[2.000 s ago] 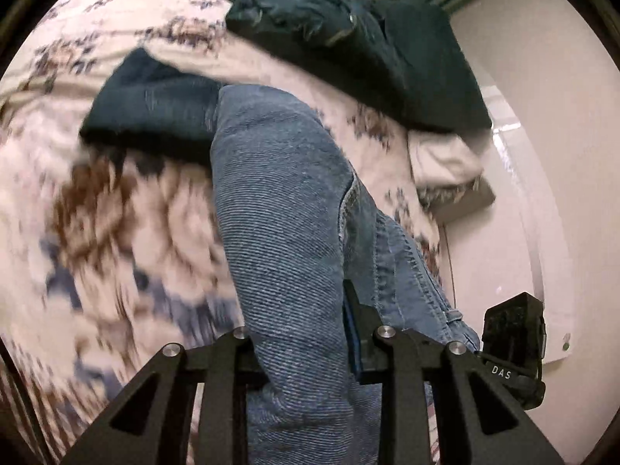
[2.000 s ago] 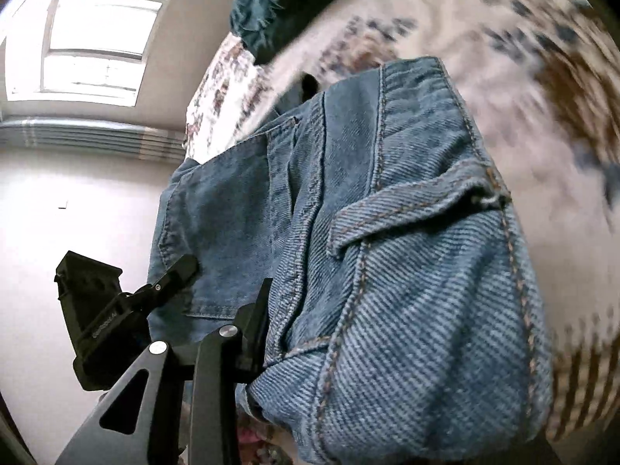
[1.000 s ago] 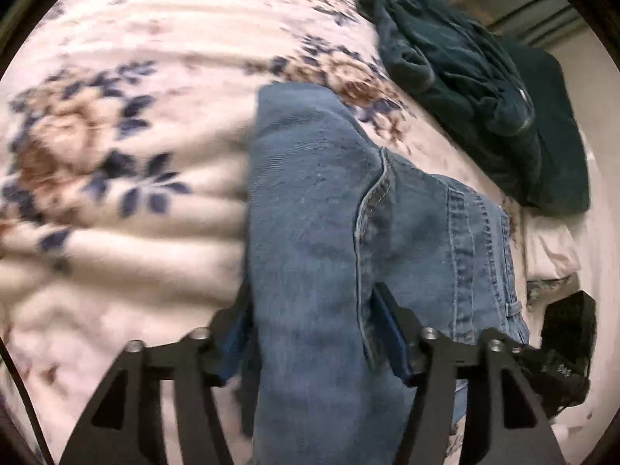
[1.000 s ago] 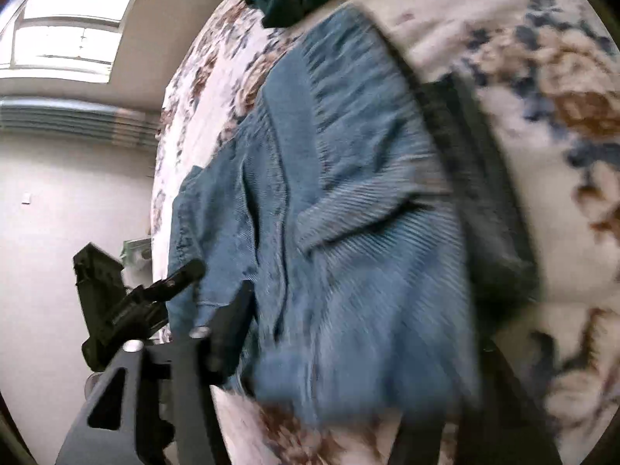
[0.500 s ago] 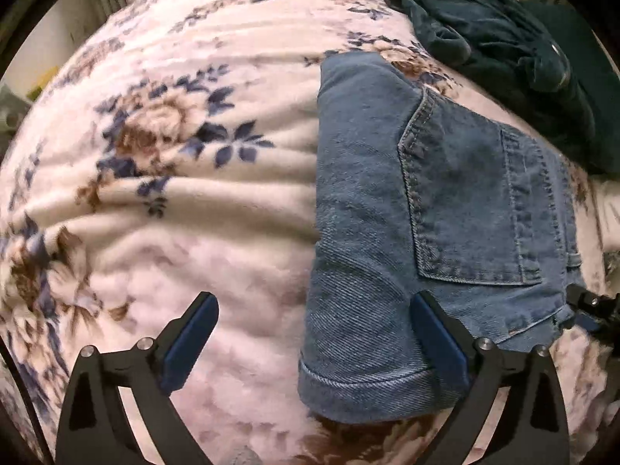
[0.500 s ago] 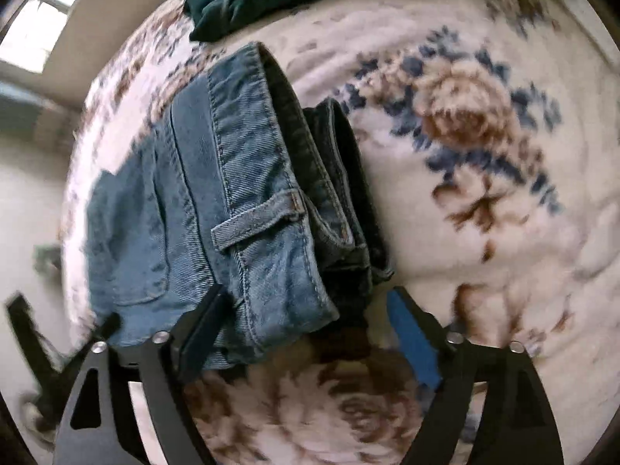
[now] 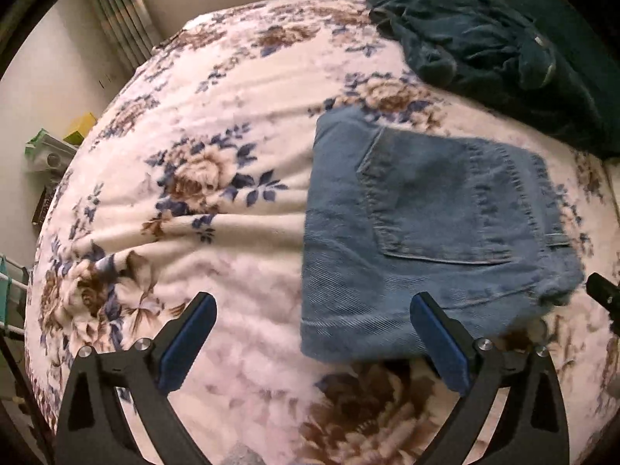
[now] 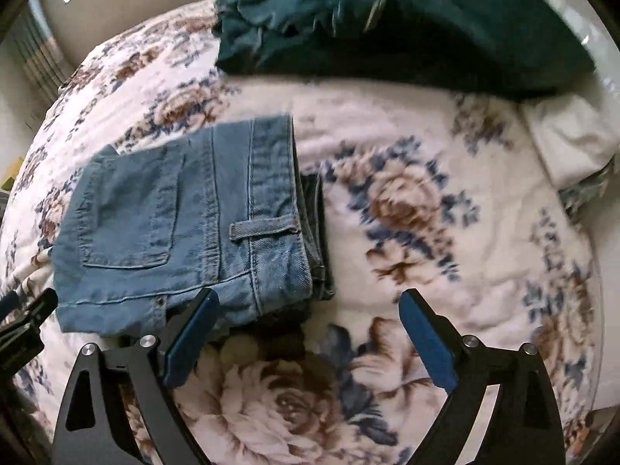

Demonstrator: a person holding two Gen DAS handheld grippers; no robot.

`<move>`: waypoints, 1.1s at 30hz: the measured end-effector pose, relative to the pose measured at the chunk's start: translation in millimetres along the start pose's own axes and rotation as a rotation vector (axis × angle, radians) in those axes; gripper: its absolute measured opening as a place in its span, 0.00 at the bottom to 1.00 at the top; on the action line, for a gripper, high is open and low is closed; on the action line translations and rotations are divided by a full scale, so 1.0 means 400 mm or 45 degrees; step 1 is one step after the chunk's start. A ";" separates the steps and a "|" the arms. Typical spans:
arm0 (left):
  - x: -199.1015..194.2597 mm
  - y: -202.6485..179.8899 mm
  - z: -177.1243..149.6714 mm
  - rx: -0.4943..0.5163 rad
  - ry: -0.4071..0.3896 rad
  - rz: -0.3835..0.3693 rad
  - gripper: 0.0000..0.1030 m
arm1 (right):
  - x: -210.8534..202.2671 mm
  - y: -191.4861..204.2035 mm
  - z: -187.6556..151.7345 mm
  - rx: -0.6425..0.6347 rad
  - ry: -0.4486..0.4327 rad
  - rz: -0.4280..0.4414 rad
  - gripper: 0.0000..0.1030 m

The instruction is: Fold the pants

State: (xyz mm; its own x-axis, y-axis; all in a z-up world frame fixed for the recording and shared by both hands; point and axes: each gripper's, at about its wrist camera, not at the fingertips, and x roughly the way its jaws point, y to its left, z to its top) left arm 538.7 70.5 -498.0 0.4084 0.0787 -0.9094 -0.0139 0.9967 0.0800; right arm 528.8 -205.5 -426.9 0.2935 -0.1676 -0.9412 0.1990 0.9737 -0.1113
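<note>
Light blue jeans (image 7: 426, 232) lie folded into a compact rectangle on the floral blanket (image 7: 193, 213), back pocket up; they also show in the right wrist view (image 8: 186, 224), with a darker folded layer sticking out under the waistband edge. My left gripper (image 7: 314, 333) is open and empty, just in front of the jeans' near left corner. My right gripper (image 8: 306, 329) is open and empty, just in front of the jeans' near right corner. Neither touches the jeans.
A heap of dark teal clothes (image 7: 496, 50) lies at the far right of the bed, also in the right wrist view (image 8: 368, 19). A white pillow (image 8: 573, 143) sits at the right edge. Shelves with a yellow box (image 7: 79, 128) stand left of the bed.
Both grippers were shut on the jeans, carried them over and laid them down folded. They have since opened, let go and drawn back from the jeans.
</note>
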 end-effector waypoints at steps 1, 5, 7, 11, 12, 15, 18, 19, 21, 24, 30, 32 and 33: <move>-0.024 -0.005 -0.002 -0.002 -0.014 0.001 0.99 | -0.031 0.000 -0.005 -0.008 -0.027 -0.006 0.93; -0.128 -0.028 -0.014 -0.007 -0.067 -0.011 0.99 | -0.163 -0.013 -0.034 -0.016 -0.095 -0.016 0.93; -0.191 -0.041 -0.024 -0.001 -0.093 -0.002 0.99 | -0.238 -0.024 -0.048 -0.022 -0.129 -0.015 0.93; -0.323 -0.052 -0.053 -0.013 -0.146 -0.010 0.99 | -0.379 -0.045 -0.079 -0.031 -0.187 -0.012 0.93; -0.370 -0.057 -0.066 -0.015 -0.158 -0.009 0.99 | -0.421 -0.053 -0.088 -0.030 -0.203 -0.007 0.93; -0.488 -0.063 -0.099 -0.014 -0.195 -0.008 0.99 | -0.551 -0.073 -0.120 -0.036 -0.251 0.003 0.93; -0.603 -0.063 -0.136 -0.015 -0.236 -0.011 0.99 | -0.679 -0.092 -0.158 -0.041 -0.300 0.010 0.93; -0.644 -0.060 -0.151 -0.019 -0.250 -0.007 0.99 | -0.721 -0.102 -0.172 -0.038 -0.314 0.014 0.93; -0.729 -0.053 -0.183 -0.033 -0.279 -0.009 0.99 | -0.817 -0.123 -0.207 -0.029 -0.341 0.034 0.93; -0.847 -0.043 -0.231 -0.047 -0.320 -0.015 0.99 | -0.944 -0.144 -0.260 -0.033 -0.385 0.044 0.93; -1.059 -0.024 -0.316 -0.066 -0.382 -0.020 0.99 | -1.180 -0.163 -0.386 -0.082 -0.448 0.061 0.93; -1.126 -0.010 -0.340 -0.077 -0.401 -0.032 0.99 | -1.258 -0.166 -0.424 -0.096 -0.467 0.070 0.93; -1.154 -0.003 -0.351 -0.080 -0.405 -0.035 0.99 | -1.298 -0.168 -0.444 -0.099 -0.480 0.073 0.93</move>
State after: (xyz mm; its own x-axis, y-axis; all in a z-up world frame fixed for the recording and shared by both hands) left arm 222.2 35.7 -135.5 0.6740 0.0516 -0.7369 -0.0511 0.9984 0.0232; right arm 196.8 -156.3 12.7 0.6282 -0.1434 -0.7647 0.1048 0.9895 -0.0995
